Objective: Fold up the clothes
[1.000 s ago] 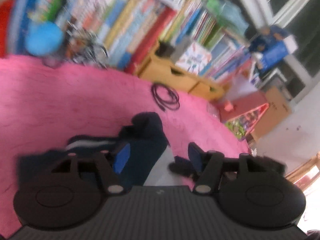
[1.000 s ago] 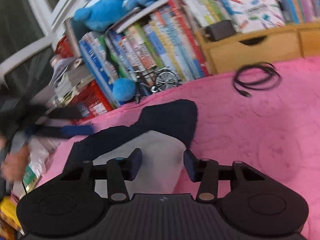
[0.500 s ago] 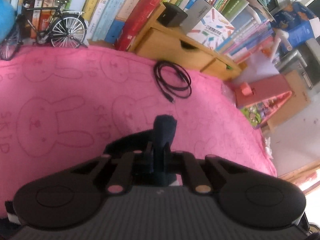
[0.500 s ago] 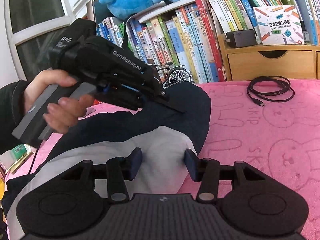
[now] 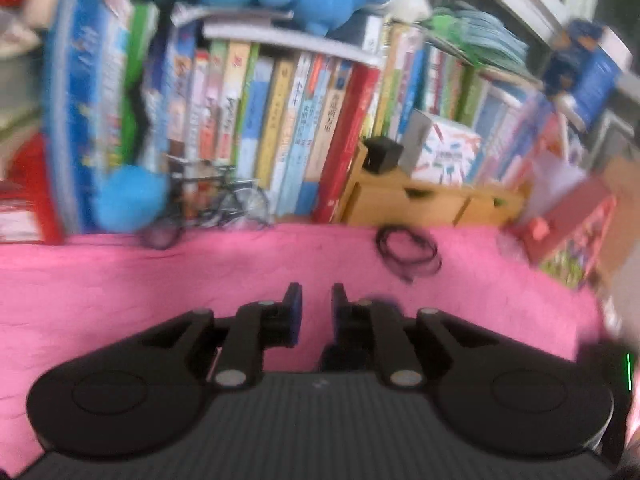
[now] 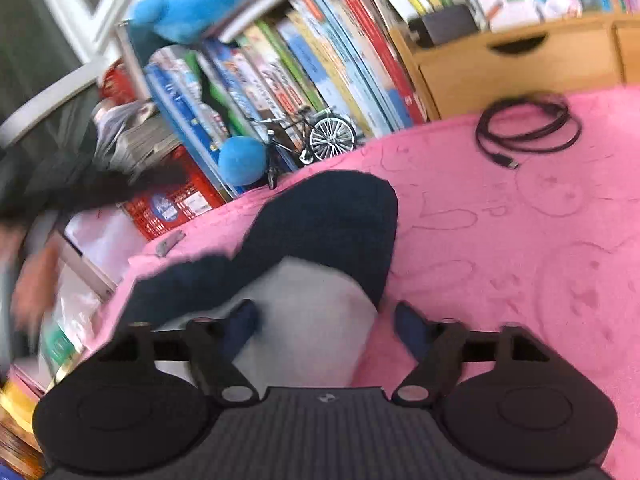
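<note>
Left claw (image 5: 316, 312): fingers a narrow gap apart and opening, only pink blanket (image 5: 120, 292) showing between them; it pinches nothing. A dark scrap sits by its right finger, too blurred to name.
Left view: heavily smeared, aimed at the books (image 5: 280, 132) and the coiled cable (image 5: 408, 254).
Garment (image 6: 320, 248): navy with a pale grey panel, lying on the blanket near its left edge, just in front of the right claw; a navy lobe bulges toward the toy bicycle (image 6: 312, 136). It looks loosely heaped, not flat.
Right claw (image 6: 326, 320): fingers spread and opening, straddling the grey panel; the pads do not seem to press on it, so it grips nothing.
Person: a blurred hand (image 6: 36, 280) at the far left of the right view, off the blanket.
Stage, my guess: between grabs, fold not finished.
Risk 1: with neither claw gripping, the raised lobe may slump and undo the crease.
Risk 2: closing on the thick grey middle could bunch 2 layers and fold it crooked.
Risk 3: the garment lies close to the blanket's left edge; a pull that way could drag it off.
Risk 4: a wide sweep could snag the cable or knock over the bicycle.
</note>
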`<action>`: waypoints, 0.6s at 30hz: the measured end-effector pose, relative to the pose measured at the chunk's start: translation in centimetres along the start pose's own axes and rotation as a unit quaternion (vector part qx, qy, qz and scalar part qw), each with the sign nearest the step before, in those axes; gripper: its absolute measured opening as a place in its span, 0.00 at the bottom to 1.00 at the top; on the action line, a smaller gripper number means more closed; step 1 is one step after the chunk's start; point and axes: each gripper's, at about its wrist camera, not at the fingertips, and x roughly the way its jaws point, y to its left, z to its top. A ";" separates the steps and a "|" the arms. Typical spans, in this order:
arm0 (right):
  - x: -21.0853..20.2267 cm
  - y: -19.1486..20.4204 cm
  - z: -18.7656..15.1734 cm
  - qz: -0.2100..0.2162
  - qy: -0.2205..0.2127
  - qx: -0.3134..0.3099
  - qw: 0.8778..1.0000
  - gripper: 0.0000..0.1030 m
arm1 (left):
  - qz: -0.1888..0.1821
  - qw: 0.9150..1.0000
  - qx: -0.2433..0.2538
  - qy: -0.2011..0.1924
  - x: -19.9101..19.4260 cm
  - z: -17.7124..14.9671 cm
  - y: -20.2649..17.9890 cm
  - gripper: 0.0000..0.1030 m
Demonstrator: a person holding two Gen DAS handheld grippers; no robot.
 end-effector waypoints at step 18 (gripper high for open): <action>-9.7 6.7 -8.5 -0.012 0.190 0.074 0.979 0.40 | 0.050 0.999 0.011 0.004 -9.7 -12.6 -1.2 0.31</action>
